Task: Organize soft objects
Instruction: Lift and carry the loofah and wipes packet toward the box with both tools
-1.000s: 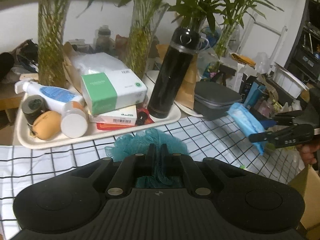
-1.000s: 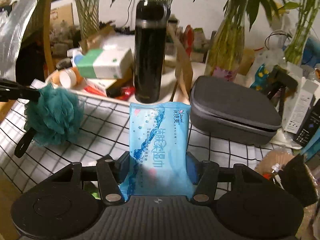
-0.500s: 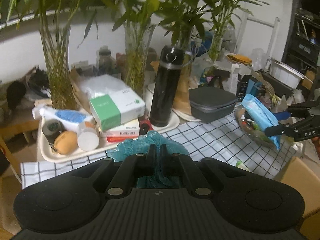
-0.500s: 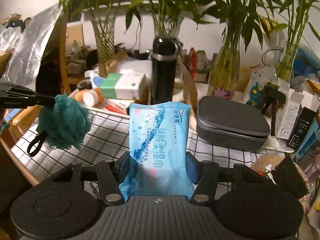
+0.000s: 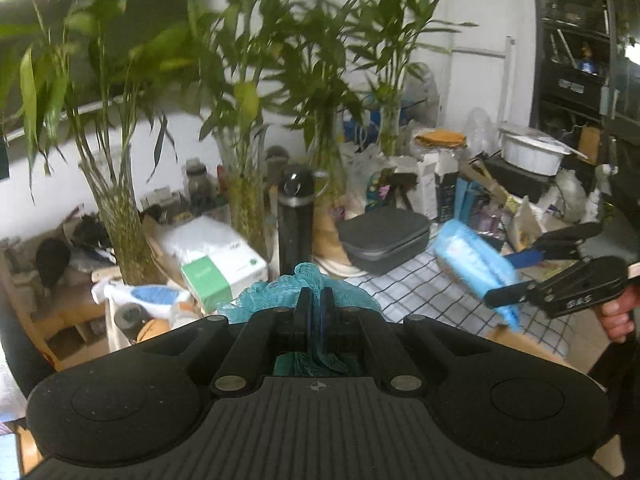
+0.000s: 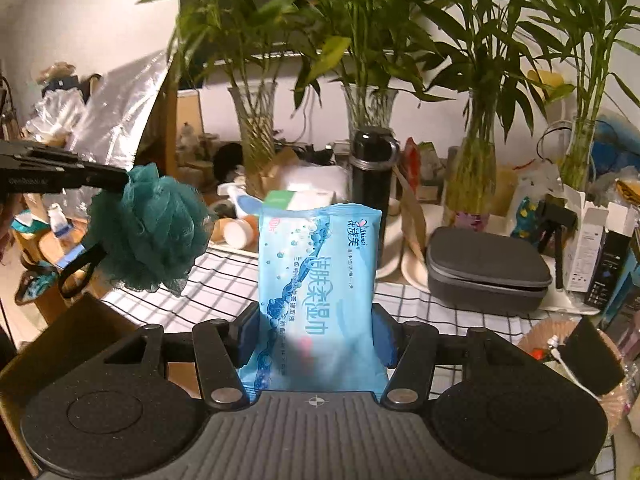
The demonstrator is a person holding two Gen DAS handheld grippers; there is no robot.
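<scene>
My left claw (image 5: 315,300) pinching the teal bath pouf (image 6: 148,232), its black loop (image 6: 78,272) seen only from my right wrist, right claw (image 6: 316,336) clamped on the blue wet-wipe pack (image 6: 318,280), my hand (image 5: 618,312) seen only from the left

White wall (image 5: 472,8) behind bamboo vases (image 6: 256,128) — dark shelving (image 5: 580,60) at right — checkered tablecloth (image 6: 224,280)

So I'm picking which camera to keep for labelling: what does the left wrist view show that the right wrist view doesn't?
Only the left wrist view shows the white pot on the dark shelving at far right, and a hand gripping the right claw's handle.

Only the right wrist view shows the printed face of the blue wet-wipe pack, the teal bath pouf's black loop, and silver foil sheeting.

Both show the pouf pinched in the left claw, the pack in the right claw, the black flask, the grey case and the checked cloth.
</scene>
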